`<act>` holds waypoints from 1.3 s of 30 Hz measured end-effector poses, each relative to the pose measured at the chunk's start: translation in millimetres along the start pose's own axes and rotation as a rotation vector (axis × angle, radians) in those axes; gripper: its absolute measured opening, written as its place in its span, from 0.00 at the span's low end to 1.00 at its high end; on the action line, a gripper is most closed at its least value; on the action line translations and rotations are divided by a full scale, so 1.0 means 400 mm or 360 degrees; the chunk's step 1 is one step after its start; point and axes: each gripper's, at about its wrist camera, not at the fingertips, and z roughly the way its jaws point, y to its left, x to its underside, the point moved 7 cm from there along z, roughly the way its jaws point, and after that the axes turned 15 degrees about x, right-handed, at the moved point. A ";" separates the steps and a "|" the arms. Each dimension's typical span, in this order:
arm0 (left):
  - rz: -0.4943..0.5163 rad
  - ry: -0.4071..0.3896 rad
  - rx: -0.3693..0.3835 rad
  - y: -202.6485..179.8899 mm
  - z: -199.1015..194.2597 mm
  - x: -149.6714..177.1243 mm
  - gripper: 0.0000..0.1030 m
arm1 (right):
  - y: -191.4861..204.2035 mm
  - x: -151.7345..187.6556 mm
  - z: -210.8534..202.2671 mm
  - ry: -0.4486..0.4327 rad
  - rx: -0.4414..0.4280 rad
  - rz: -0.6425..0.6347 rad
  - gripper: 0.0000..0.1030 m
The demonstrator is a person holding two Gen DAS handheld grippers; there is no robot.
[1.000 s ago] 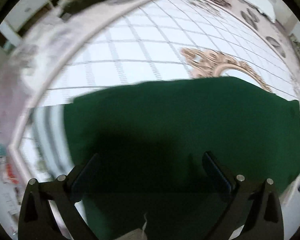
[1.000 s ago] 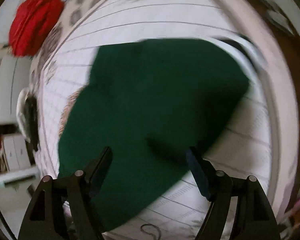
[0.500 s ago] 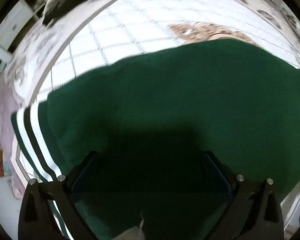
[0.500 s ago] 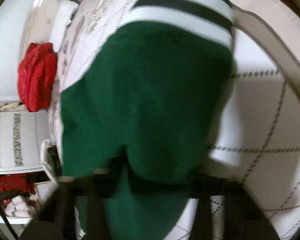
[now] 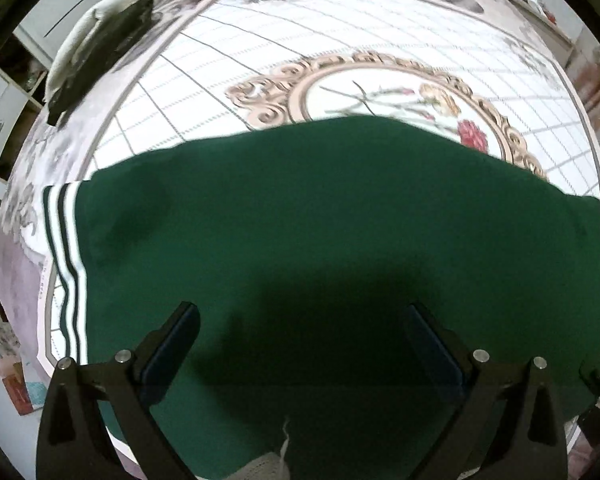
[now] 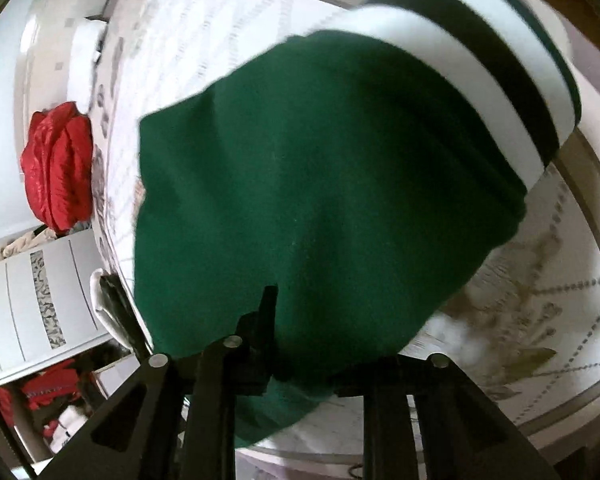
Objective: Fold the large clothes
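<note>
A dark green garment (image 5: 340, 220) with a white and dark striped band (image 5: 66, 264) lies flat on a patterned rug. My left gripper (image 5: 300, 320) is open just above it, fingers wide apart, holding nothing. In the right wrist view the same green garment (image 6: 320, 200) fills the middle, its striped band (image 6: 500, 80) at the upper right. My right gripper (image 6: 296, 320) is shut on the garment's near edge, and the cloth drapes over its fingers and hides the tips.
The rug (image 5: 260, 40) has a floral medallion (image 5: 380, 80) beyond the garment. A folded dark and white pile (image 5: 96, 48) lies at the rug's far left. A red garment (image 6: 56, 168) sits far left in the right view, with white shelves (image 6: 32, 300) below.
My right gripper has closed on the garment's edge and raised it, so the striped band now shows. My left gripper stays open and has moved over the cloth.
</note>
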 end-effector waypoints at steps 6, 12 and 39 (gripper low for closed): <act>-0.0004 0.0058 0.0021 -0.009 0.079 0.008 1.00 | -0.059 -0.038 -0.015 -0.0152 0.0030 -0.0021 0.72; -0.0060 0.0070 0.0129 0.008 0.106 0.000 1.00 | -0.034 -0.112 0.018 -0.0263 -0.0268 0.0097 0.69; -0.0139 0.0144 0.0286 -0.020 0.144 -0.014 1.00 | 0.146 -0.127 -0.108 -0.0343 -0.0855 0.0062 0.17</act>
